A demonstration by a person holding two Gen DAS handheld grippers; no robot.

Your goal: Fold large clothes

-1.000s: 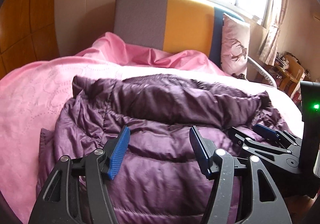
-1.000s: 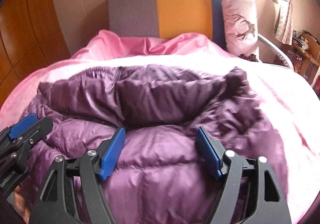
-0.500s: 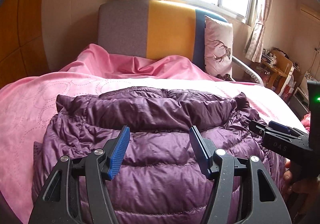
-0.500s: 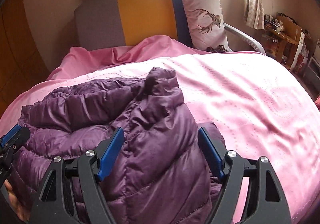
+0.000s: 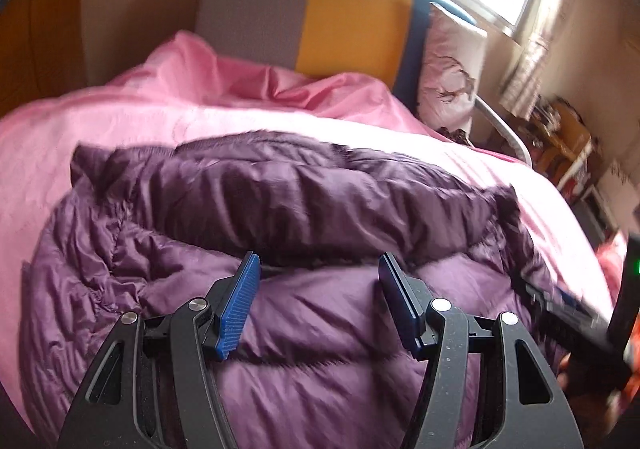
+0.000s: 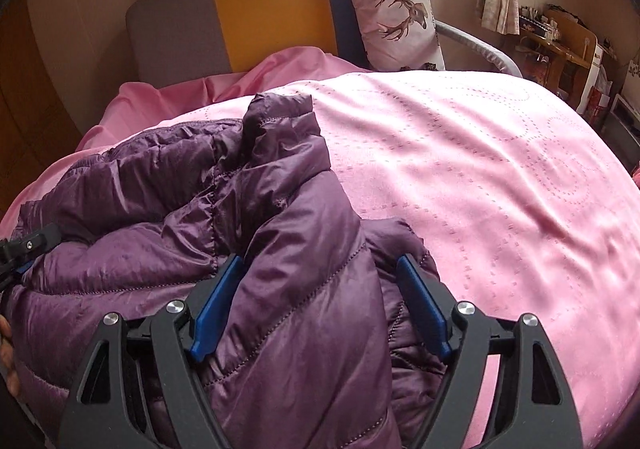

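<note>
1. While looking through the right wrist view: purple down jacket (image 6: 168, 217) heaped over the lower left of the frame on the pink bedspread (image 6: 500, 177), with a sleeve-like puffy fold running from upper centre straight down between the blue pads.
2. Right gripper (image 6: 320, 301) spread wide, straddling that fold; padding bulges against the left pad (image 6: 212, 309), no pinch on it though.
3. Left wrist view: left gripper (image 5: 316, 305) also gaping wide, hovering over the jacket's lighter lower panel, gripping nothing. Bit blurry there.
4. Long axis of the bundle: side to side across both frames, headboard (image 6: 264, 5) at the top.
5. Key relation, probably: fold lined up with the right gripper's fingers, already between them, so right looks nearer for the next grab. Left sits mid-bundle.
</note>
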